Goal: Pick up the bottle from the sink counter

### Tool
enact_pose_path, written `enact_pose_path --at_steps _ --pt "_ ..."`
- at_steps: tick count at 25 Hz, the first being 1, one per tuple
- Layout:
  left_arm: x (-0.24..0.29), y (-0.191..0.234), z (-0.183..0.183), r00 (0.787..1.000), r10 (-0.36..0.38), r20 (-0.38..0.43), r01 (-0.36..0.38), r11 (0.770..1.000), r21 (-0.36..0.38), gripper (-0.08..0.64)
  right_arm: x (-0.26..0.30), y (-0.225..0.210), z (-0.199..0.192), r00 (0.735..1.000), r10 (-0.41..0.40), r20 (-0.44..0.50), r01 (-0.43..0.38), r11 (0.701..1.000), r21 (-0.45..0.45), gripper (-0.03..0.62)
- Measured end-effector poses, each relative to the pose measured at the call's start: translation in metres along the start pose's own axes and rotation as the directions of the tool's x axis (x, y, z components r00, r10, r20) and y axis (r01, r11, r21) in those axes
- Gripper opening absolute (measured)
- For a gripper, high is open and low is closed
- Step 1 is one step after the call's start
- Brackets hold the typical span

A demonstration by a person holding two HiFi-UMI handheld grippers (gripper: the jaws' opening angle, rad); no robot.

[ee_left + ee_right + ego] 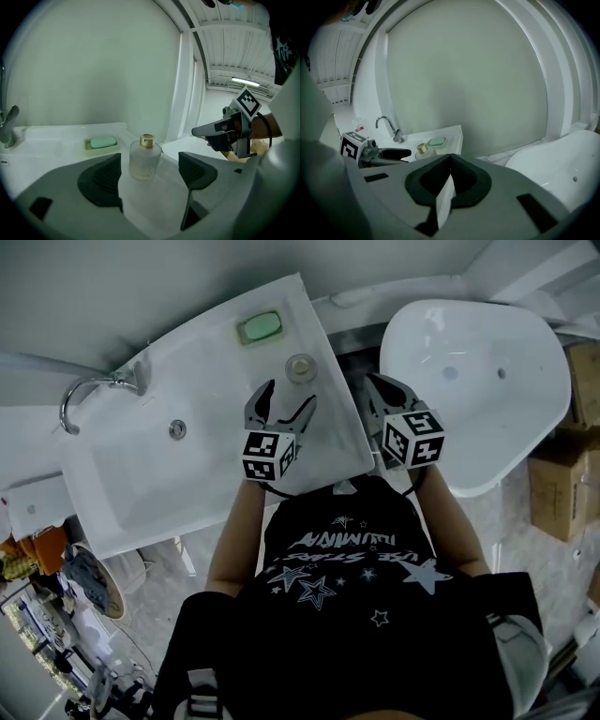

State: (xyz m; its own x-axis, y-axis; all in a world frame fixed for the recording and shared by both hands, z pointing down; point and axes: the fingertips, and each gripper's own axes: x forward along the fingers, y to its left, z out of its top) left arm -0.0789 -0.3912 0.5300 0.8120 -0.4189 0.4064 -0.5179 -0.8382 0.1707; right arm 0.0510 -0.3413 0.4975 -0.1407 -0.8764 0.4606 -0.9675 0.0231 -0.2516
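Frosted glass under a gold cap, the bottle (144, 161) stands upright on the white sink counter (339, 442). It is just beyond the tips of your left gripper (150, 165) and in line with the gap between them, a shade nearer the left-hand pad than the right. Your left jaws stand wide apart, well wider than the bottle, and neither pad touches it, so nothing is gripped. Past the bottle and off to the left of those jaws lies a green bar of soap (103, 142). Farther left still, at the edge of that view, is the tap (7, 125). Your right gripper (450, 158) has its jaws pressed together with nothing between them. It hangs to the right of the left gripper, apart from it, with the bottle ahead of its tips and to their left. A white basin (562, 159) lies ahead to their right. Seen from your head camera, both grippers point away from you. The left is over the counter's right end, and the right is over the gap between counter and basin.
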Motion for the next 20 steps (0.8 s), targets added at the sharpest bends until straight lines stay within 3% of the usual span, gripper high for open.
enact_pose_path --at_steps 11,20 --pt "0.044 0.009 -0.004 0.998 -0.057 -0.010 0.058 0.997 0.041 0.373 0.015 -0.018 -0.016 0.997 -0.064 -0.046 0.066 0.997 0.042 0.006" --pt "0.064 0.011 -0.007 0.998 -0.057 -0.030 0.060 0.995 0.076 0.373 0.015 -0.031 -0.023 0.994 -0.084 -0.068 0.088 0.994 0.059 0.006"
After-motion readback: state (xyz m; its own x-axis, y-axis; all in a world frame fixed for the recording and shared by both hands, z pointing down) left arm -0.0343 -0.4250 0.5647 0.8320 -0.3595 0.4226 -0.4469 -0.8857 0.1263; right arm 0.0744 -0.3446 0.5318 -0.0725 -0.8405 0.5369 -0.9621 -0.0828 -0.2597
